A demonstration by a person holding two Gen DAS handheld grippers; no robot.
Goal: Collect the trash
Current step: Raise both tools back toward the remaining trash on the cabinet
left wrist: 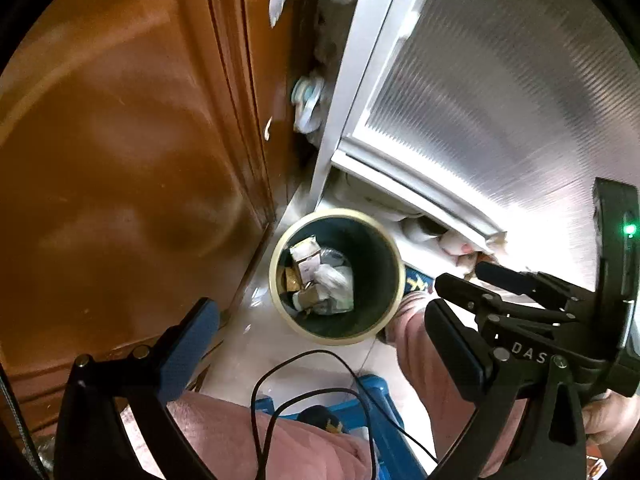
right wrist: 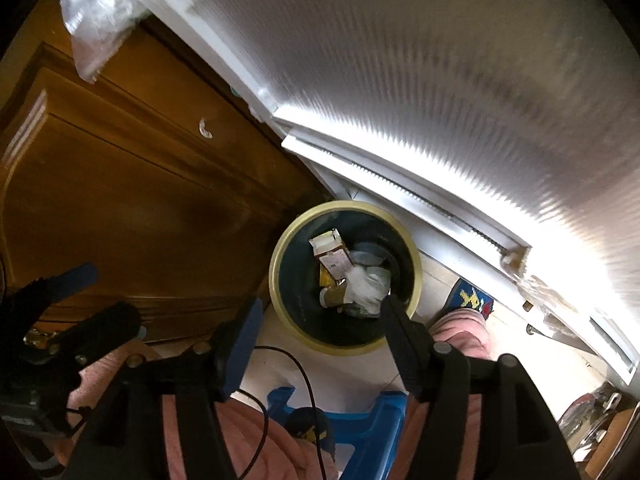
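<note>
A round bin with a cream rim (left wrist: 336,213) (right wrist: 348,205) and dark inside stands on the pale floor in the corner. In it lies trash (left wrist: 320,280) (right wrist: 348,280): small cartons and crumpled white wrappers. My left gripper (left wrist: 320,306) hangs well above the bin with its jaws wide apart and nothing between them. The right wrist view catches it at the left (right wrist: 112,292). My right gripper (right wrist: 323,302) also points down over the bin's near edge, open and empty. In the left wrist view it reaches in from the right (left wrist: 460,274).
A brown wooden cabinet (left wrist: 120,160) (right wrist: 140,200) stands left of the bin, a white-framed ribbed glass door (left wrist: 500,80) (right wrist: 440,80) behind it. Below the grippers are a person's pink-trousered legs (left wrist: 416,344), a patterned slipper (right wrist: 472,300), a blue stool (left wrist: 372,400) and a black cable (left wrist: 280,368).
</note>
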